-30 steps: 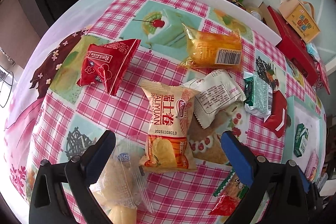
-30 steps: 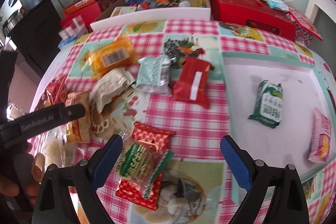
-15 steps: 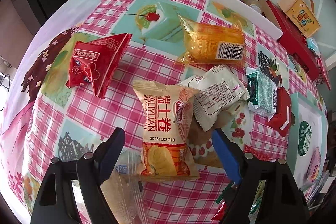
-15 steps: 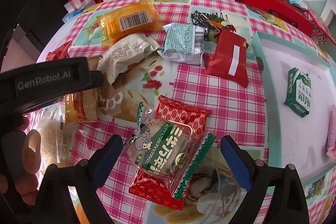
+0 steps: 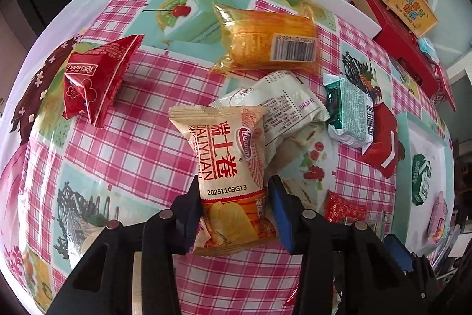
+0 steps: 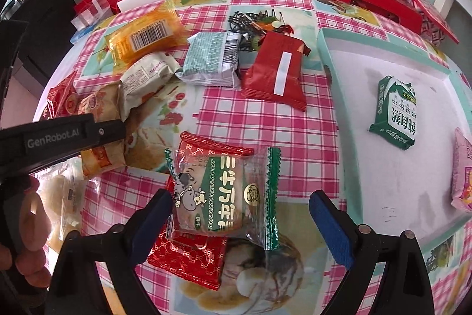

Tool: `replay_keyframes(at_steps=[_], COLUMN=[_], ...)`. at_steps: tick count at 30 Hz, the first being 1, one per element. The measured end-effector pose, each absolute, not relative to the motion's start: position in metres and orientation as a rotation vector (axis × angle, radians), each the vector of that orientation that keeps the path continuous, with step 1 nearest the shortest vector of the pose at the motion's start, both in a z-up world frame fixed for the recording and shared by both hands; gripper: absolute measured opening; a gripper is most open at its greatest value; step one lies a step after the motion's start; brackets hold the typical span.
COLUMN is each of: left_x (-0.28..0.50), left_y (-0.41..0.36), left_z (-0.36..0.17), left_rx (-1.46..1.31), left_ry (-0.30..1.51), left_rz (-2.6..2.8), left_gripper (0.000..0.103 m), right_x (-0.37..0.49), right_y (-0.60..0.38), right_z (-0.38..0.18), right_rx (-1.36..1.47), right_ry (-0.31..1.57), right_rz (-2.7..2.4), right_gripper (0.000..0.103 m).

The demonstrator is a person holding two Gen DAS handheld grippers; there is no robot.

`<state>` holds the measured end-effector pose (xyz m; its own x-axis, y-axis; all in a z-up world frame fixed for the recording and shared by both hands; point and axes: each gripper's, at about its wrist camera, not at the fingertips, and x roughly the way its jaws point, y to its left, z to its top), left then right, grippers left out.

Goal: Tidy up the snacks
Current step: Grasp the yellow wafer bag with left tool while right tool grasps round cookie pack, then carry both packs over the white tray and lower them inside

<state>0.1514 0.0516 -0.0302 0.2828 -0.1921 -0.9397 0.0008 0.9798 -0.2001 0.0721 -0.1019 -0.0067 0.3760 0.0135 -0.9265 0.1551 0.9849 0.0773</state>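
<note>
While the left gripper [image 5: 234,207] is closing, its blue pads already press both sides of the beige DALIYUAN packet [image 5: 228,167], lower half pinched. That packet sits just beside the white packet [image 5: 283,108], touching its edge, on the checked tablecloth [image 5: 141,143]. Right gripper [image 6: 239,223] hangs with fingers wide apart around the green-and-clear biscuit pack [image 6: 224,194], pads not touching it. That pack lies on a red packet [image 6: 188,256], well apart from the white packet; teal tray [image 6: 333,84] farther off.

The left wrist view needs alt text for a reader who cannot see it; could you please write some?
The left gripper has its jaws closing on a beige snack packet over a pink checked tablecloth, with other wrapped snacks scattered beyond it.
</note>
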Motion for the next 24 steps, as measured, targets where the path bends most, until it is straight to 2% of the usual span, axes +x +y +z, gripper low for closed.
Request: replay_keyframes(at_steps=[6, 8, 13, 24], left_x=[0.148, 0.147, 0.142, 0.136], left_y=[0.029, 0.021, -0.005, -0.035], left_z=[-0.034, -0.036, -0.036, -0.035], left_rx=[-0.180, -0.174, -0.174, -0.180], left_ry=[1.290, 1.294, 1.304, 1.297], left_rz=[-0.175, -0.190, -0.249, -0.247], left_gripper=[0.043, 0.043, 0.042, 0.038], right_x=[0.073, 0.071, 0.070, 0.066], right_y=[-0.105, -0.106, -0.108, -0.117], right_z=[-0.006, -0.006, -0.003, 0.002], right_rx=[0.194, 0.218, 0.241, 0.245], right_ry=[1.174, 1.169, 1.157, 1.143], right_rz=[-0.057, -0.034, -0.023, -0.046], right_gripper=[0.084, 0.073, 0.061, 0.056])
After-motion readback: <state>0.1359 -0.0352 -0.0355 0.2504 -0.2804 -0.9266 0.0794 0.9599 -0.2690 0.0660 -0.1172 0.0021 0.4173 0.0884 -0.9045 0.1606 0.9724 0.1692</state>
